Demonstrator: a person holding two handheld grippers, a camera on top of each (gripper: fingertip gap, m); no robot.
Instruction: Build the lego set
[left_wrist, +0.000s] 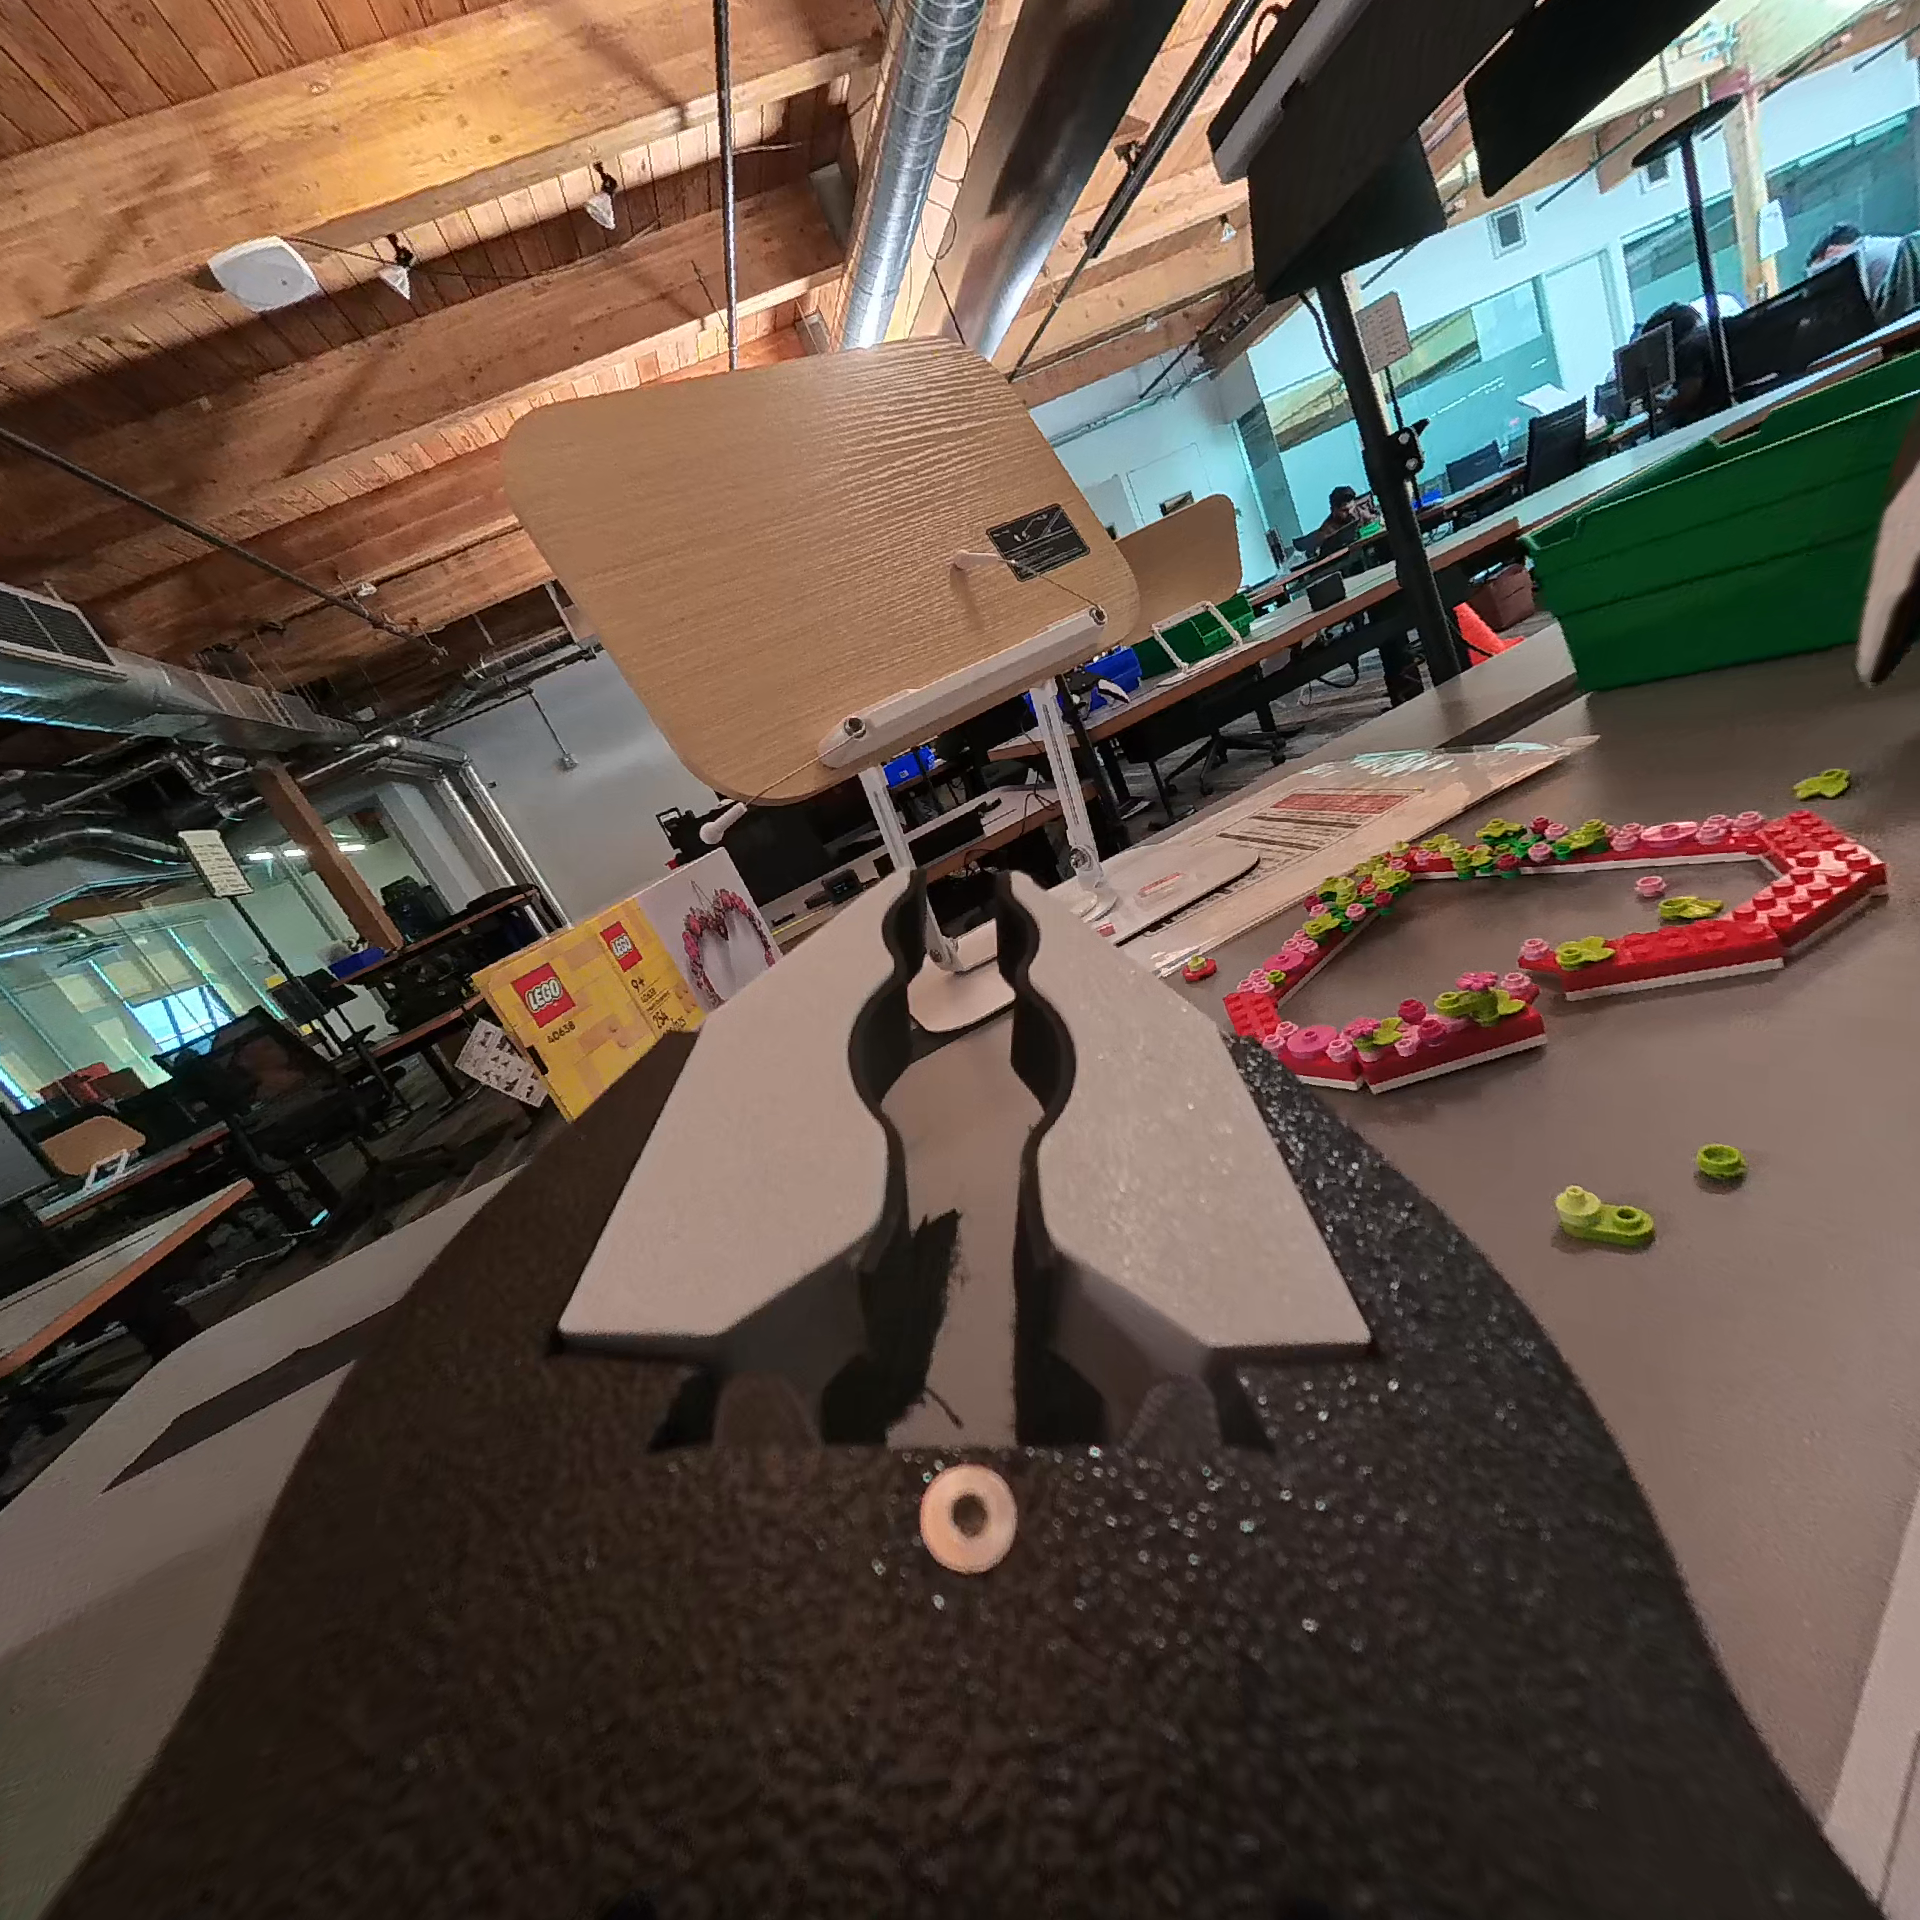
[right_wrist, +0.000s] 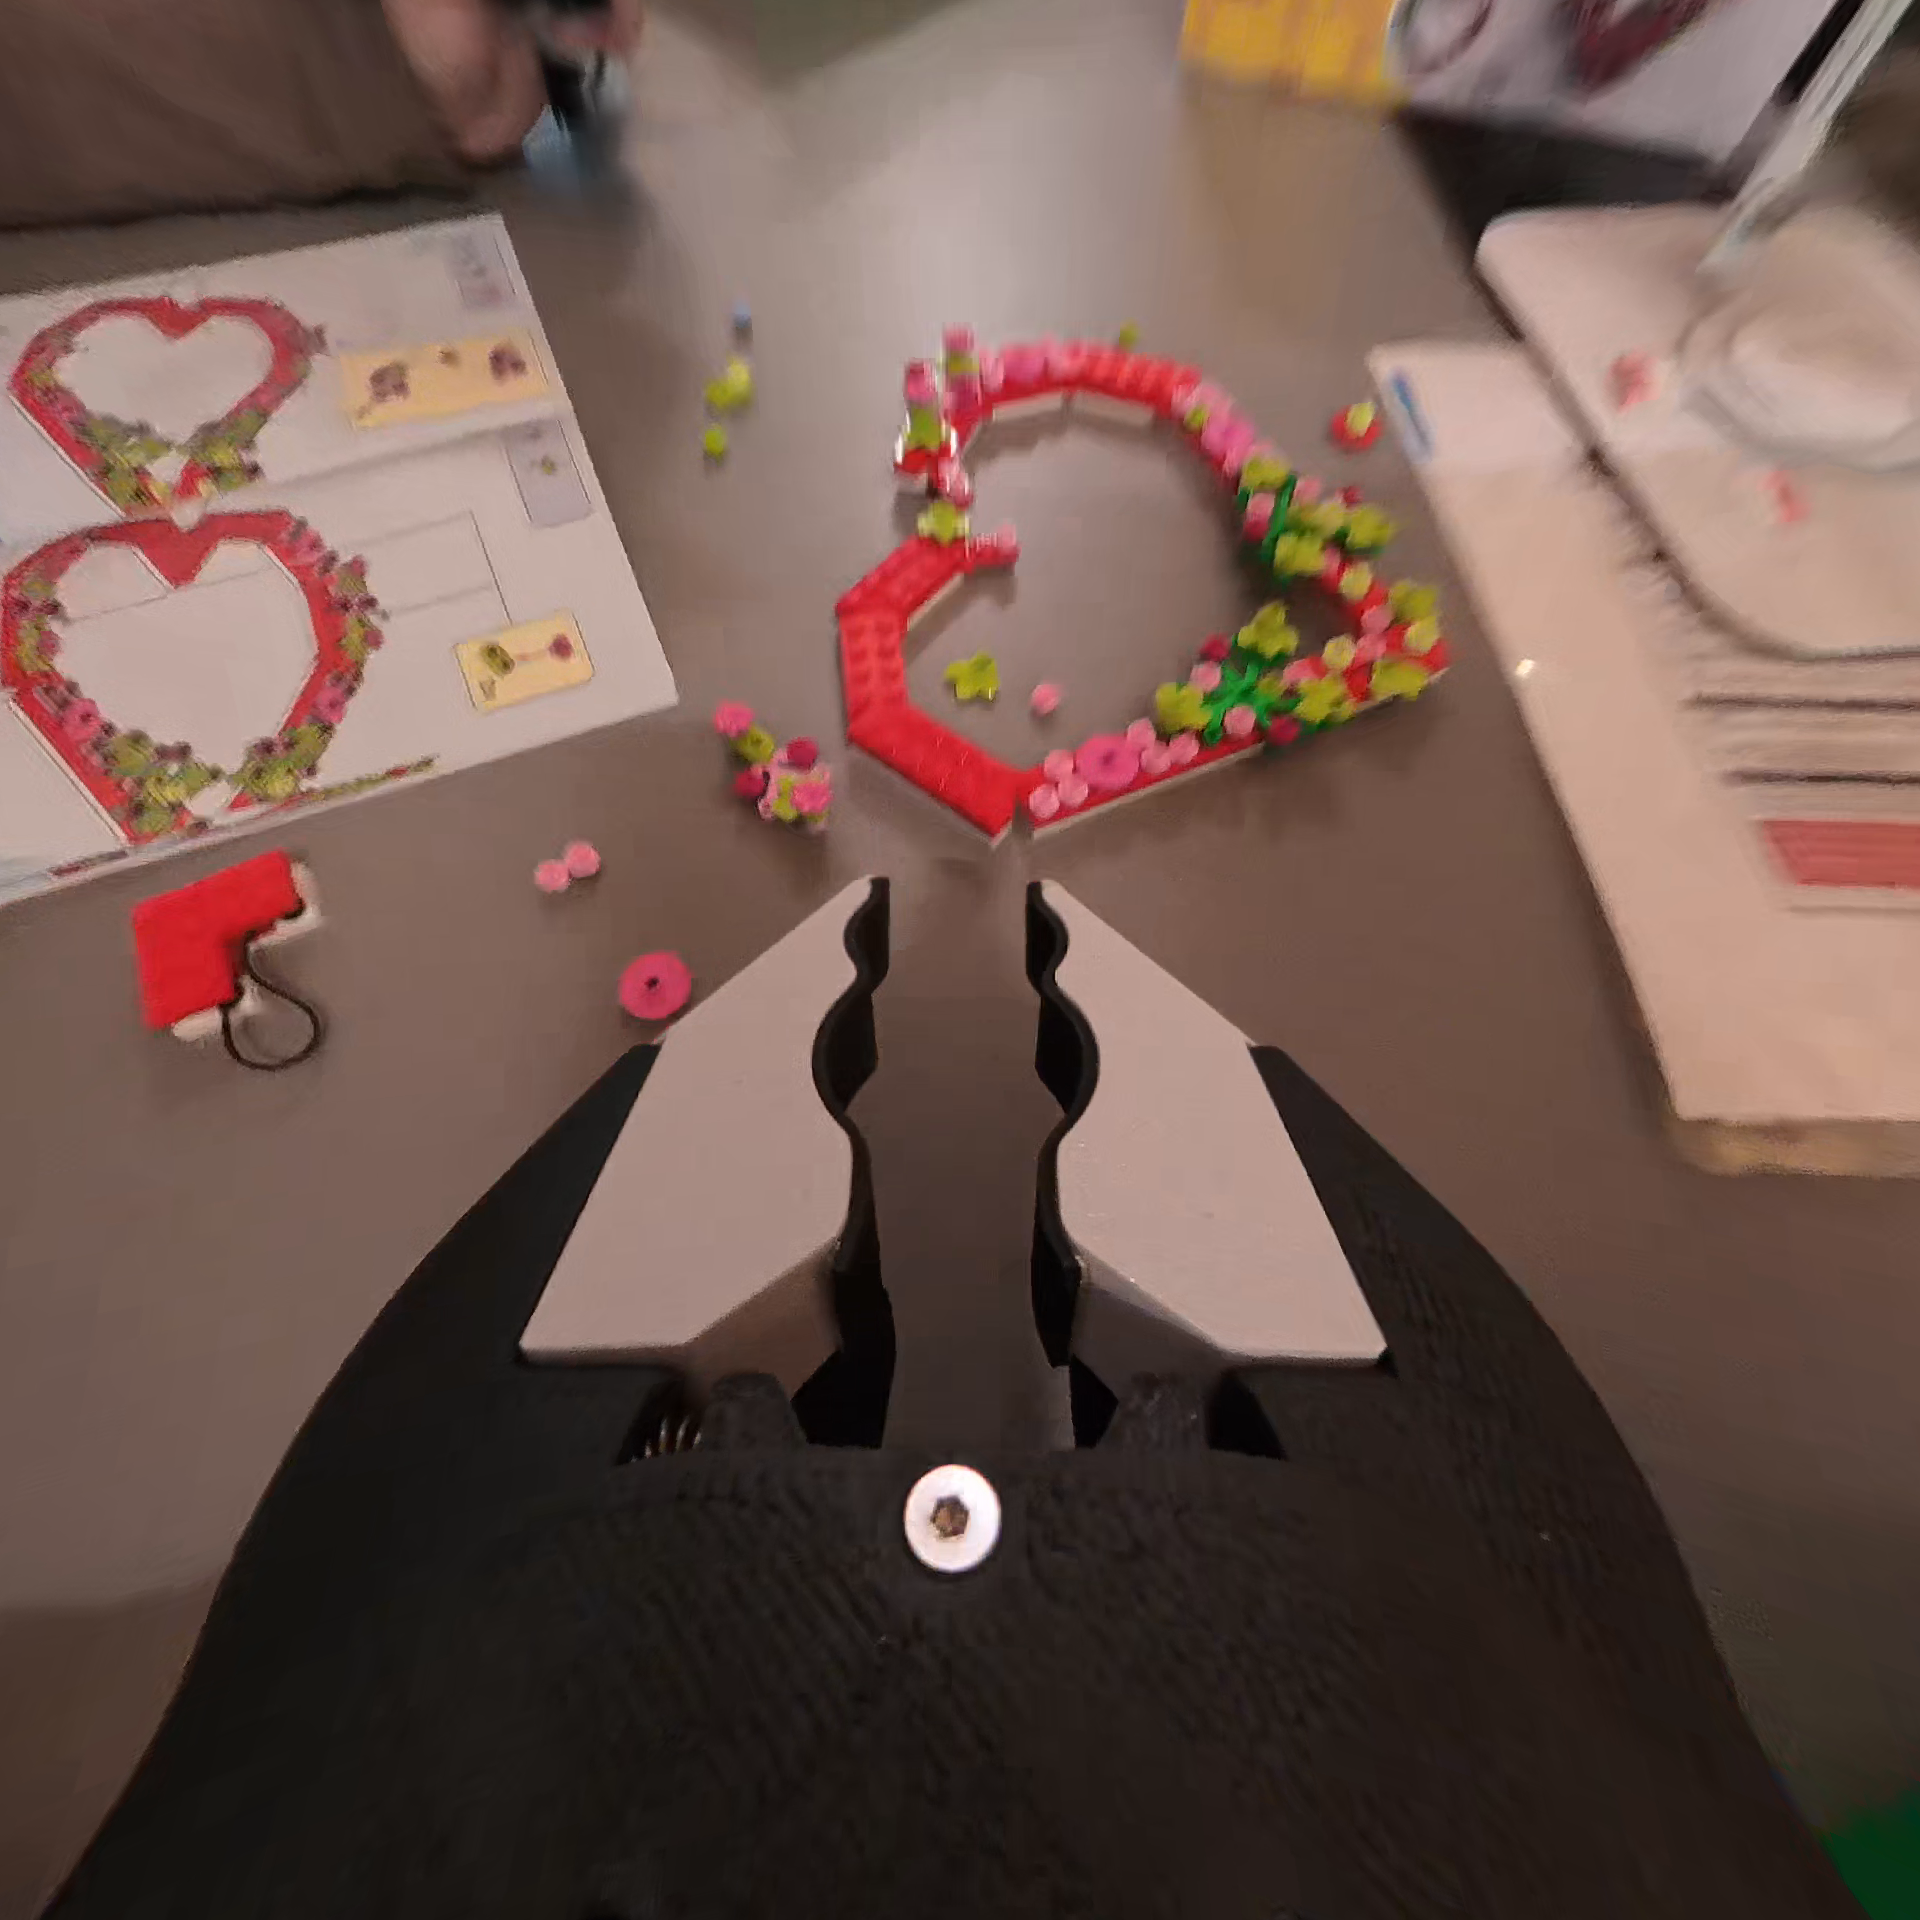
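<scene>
The right gripper (right_wrist: 956, 883) hangs over the grey table (right_wrist: 1039, 1039) with its jaws a little apart and nothing between them. Straight ahead of its tips, and near, lies the red heart frame (right_wrist: 935, 758), flat on the table. The closest part of the heart is a bare red corner with no flowers on it, so this gripper is the one close to the work. The heart's long side runs away from the tips toward the far right, where the pink and green flowers sit thick. The view is blurry, so I think the heart has a gap on its left side, but I cannot be sure. To the left of the heart lie loose bits: a small flower bunch (right_wrist: 790, 774), two pale pink studs (right_wrist: 566, 865) and a round pink piece (right_wrist: 655, 985). Farther left of the heart are a red corner piece (right_wrist: 208, 935) with a loop of cord and the open instruction book (right_wrist: 312, 520). To the right of the heart is a stack of papers (right_wrist: 1714, 727), which leaves less room there. The left gripper (left_wrist: 958, 894) is also a little apart and empty. It points past the heart (left_wrist: 1558, 935) at a wooden stand (left_wrist: 810, 561), so the heart is off to its right.
</scene>
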